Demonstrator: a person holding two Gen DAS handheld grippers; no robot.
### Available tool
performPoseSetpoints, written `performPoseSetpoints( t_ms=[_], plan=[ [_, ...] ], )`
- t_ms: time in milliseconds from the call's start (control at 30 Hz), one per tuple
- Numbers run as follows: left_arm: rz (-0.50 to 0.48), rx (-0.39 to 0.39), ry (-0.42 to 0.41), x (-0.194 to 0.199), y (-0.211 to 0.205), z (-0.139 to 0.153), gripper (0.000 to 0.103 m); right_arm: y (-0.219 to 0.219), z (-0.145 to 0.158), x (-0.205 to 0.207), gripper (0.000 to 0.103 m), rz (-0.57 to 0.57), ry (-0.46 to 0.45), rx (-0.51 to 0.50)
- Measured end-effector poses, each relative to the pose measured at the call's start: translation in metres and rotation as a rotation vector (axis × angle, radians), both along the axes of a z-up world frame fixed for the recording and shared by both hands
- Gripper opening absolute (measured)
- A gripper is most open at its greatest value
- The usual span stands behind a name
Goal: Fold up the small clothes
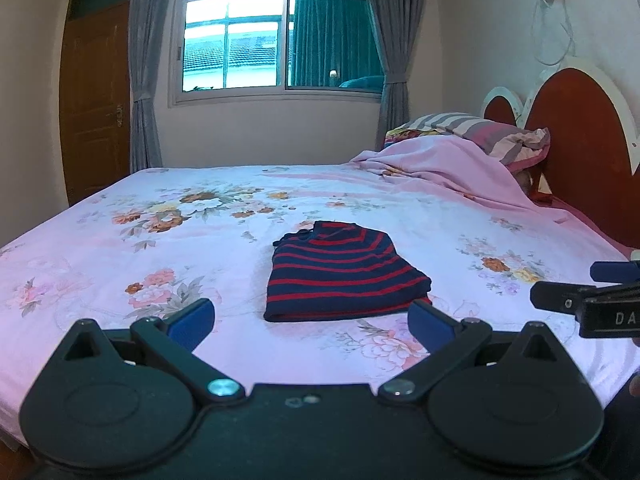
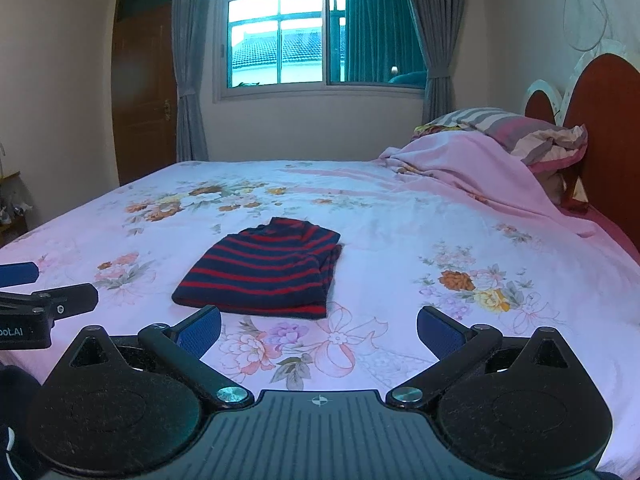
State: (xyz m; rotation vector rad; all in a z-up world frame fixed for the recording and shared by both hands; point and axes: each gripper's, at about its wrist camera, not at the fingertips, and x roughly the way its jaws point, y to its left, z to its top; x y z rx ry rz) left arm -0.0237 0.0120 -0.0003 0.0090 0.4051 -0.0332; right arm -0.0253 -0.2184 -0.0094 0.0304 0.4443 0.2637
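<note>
A small navy garment with red stripes (image 1: pixel 340 276) lies folded into a compact rectangle on the floral bed sheet (image 1: pixel 140 248). It also shows in the right wrist view (image 2: pixel 268 276). My left gripper (image 1: pixel 312 316) is open and empty, held just in front of the garment's near edge. My right gripper (image 2: pixel 320 326) is open and empty, near the garment's front right corner. The right gripper shows at the right edge of the left wrist view (image 1: pixel 592 288). The left gripper shows at the left edge of the right wrist view (image 2: pixel 44 284).
A rumpled pink blanket (image 1: pixel 448 168) and striped pillows (image 1: pixel 492 132) lie at the head of the bed against a red headboard (image 1: pixel 580 152). A window (image 1: pixel 276 36) with grey curtains and a wooden door (image 1: pixel 96 100) are behind the bed.
</note>
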Motion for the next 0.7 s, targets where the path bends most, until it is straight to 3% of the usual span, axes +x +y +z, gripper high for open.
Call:
performPoseSetpoints(
  t_ms=[700],
  plan=[
    [-0.02, 0.015, -0.014, 0.002, -0.0021, 0.0044, 0.102, -0.0077, 0.0054, 0.0009, 0.103, -0.012, -0.023, 0.021]
  ],
)
